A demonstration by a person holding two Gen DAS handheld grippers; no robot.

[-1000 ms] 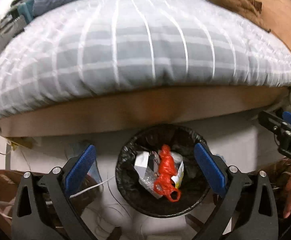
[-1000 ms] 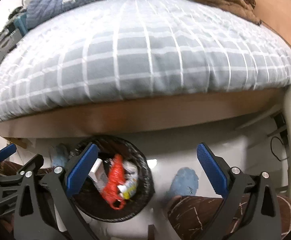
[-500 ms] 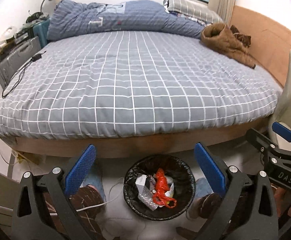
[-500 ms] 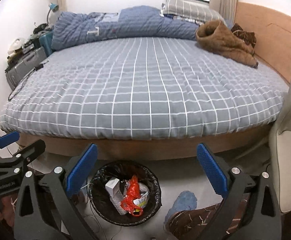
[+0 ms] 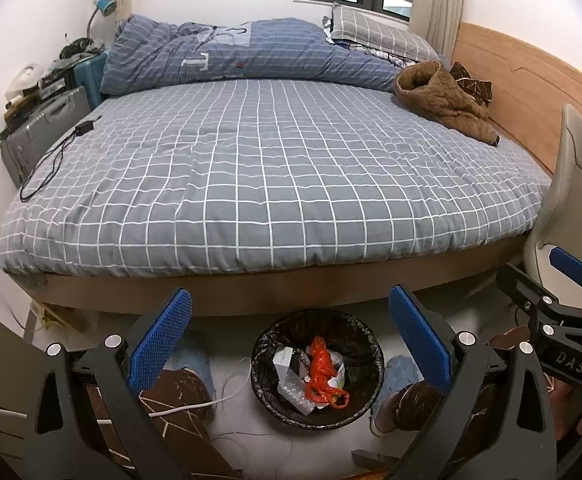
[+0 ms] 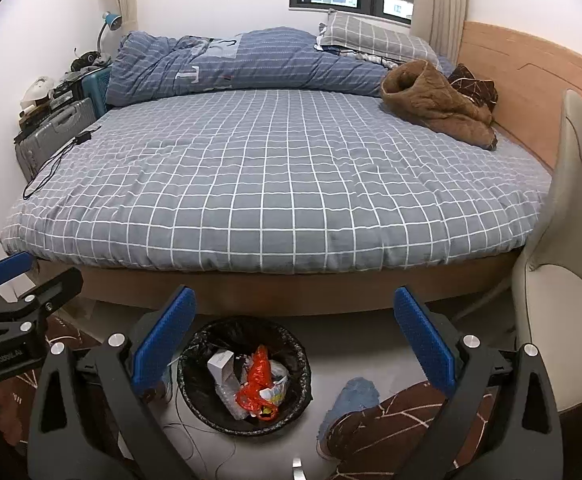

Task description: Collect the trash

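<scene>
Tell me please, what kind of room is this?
A bedroom, most likely: a wide bed with a grey checked cover, a pillow by the window, and a desk lamp in the corner.

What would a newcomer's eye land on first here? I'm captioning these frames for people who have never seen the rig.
The big bed with its grey, white-checked cover fills the middle of both views, a crumpled brown jacket lying at its far right. Below it on the floor stands a round bin with a black liner holding an orange plastic bag, framed by the open left gripper.
</scene>
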